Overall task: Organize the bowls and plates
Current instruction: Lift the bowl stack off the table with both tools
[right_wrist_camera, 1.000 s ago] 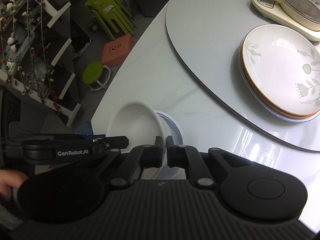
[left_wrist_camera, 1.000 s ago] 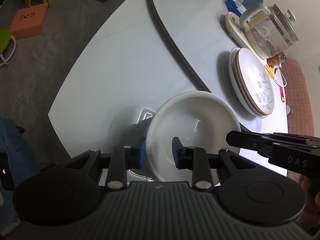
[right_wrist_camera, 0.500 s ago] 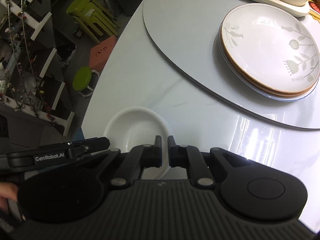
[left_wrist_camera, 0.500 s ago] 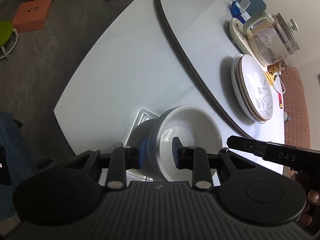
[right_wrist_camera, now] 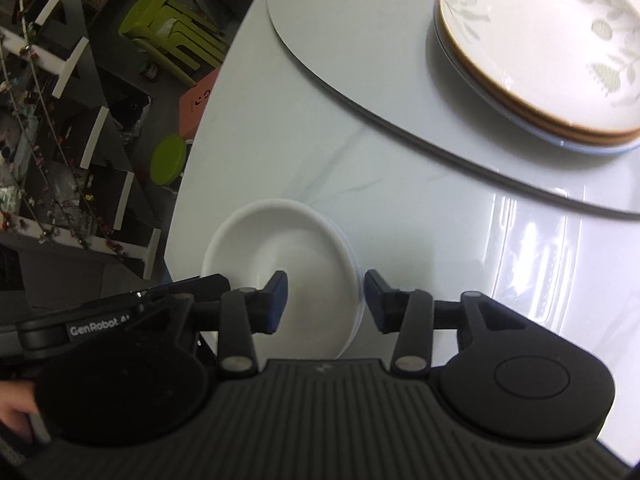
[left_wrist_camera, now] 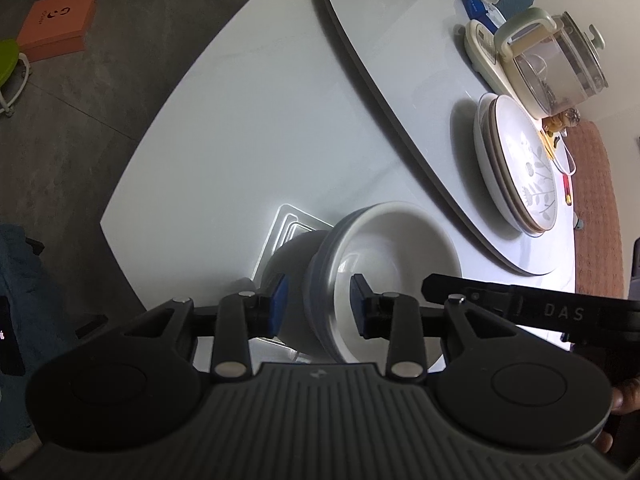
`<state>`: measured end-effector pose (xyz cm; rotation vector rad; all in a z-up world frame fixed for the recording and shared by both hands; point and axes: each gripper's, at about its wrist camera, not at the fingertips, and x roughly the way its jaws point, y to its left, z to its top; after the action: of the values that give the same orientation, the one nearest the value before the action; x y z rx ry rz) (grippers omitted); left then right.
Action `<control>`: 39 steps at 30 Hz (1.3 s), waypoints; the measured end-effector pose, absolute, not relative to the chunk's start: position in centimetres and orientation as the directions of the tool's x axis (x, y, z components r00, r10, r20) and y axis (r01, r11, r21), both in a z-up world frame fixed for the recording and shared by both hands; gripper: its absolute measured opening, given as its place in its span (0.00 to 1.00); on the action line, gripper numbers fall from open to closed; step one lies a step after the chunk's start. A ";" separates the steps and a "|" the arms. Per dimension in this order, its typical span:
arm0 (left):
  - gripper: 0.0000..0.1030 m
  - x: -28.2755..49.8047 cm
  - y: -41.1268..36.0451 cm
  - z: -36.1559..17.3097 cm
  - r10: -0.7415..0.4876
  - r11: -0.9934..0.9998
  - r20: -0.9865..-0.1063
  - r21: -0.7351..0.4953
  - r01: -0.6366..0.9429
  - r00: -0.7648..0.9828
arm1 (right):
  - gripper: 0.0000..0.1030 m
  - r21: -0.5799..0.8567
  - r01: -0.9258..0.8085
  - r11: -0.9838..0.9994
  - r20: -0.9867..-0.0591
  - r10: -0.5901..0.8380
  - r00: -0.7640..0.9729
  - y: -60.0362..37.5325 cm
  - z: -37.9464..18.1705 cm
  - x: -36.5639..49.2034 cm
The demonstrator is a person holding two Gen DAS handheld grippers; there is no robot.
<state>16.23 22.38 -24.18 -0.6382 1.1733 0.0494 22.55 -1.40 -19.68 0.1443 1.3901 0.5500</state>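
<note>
White marble-look table (left_wrist_camera: 248,128) fills both views; a raised round turntable (left_wrist_camera: 400,48) sits on it, dark-edged; on the turntable a stack of floral plates (right_wrist_camera: 540,52) with brown rims, white flower print on the top one; beside the stack, in the left wrist view, a glass kettle (left_wrist_camera: 556,64) on a cream base, and a blue packet (left_wrist_camera: 480,0) further back; an orange box (left_wrist_camera: 56,20) and a green stool (right_wrist_camera: 170,158) stand on the floor past the table edge.

Near the table's front edge a stack of white bowls (left_wrist_camera: 384,276) rests on the tabletop, well apart from the plates, nested, top one white inside, grey-blue banded outer rim; a bright square reflection lies on the table just beside it.

Left gripper (left_wrist_camera: 318,306): jaws have just been opening; the bowl stack's near wall stands between the blue pads, a gap showing on the outer side, so it is released, not clamped.

Right gripper (right_wrist_camera: 326,304): jaws have just been opening wide; the far rim of the bowl stack lies between the fingers, pads clear of it on both sides; a hand (right_wrist_camera: 14,402) shows at the left edge.
</note>
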 end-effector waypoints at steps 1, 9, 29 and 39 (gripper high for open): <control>0.38 16.3 22.3 -24.4 -0.286 0.825 -0.870 -0.437 -0.358 0.402 | 0.45 0.411 -0.274 0.870 -0.893 0.444 0.071 -1.4 -20.0 22.6; 0.38 17.6 21.1 -26.1 -0.299 0.849 -0.883 -0.419 -0.321 0.362 | 0.43 0.419 -0.230 0.878 -0.895 0.442 0.059 -1.5 -21.8 22.6; 0.37 17.7 19.3 -24.7 -0.282 0.878 -0.888 -0.391 -0.276 0.362 | 0.26 0.413 -0.250 0.876 -0.892 0.445 0.084 -1.3 -20.6 22.2; 0.38 15.8 17.7 -19.6 -0.268 0.902 -0.885 -0.370 -0.224 0.380 | 0.27 0.379 -0.261 0.888 -0.897 0.421 0.130 -1.9 -16.3 20.7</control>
<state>15.81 17.67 -19.65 -0.4747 1.1934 -0.0294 20.74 -1.94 -16.25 0.1414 1.3529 0.4982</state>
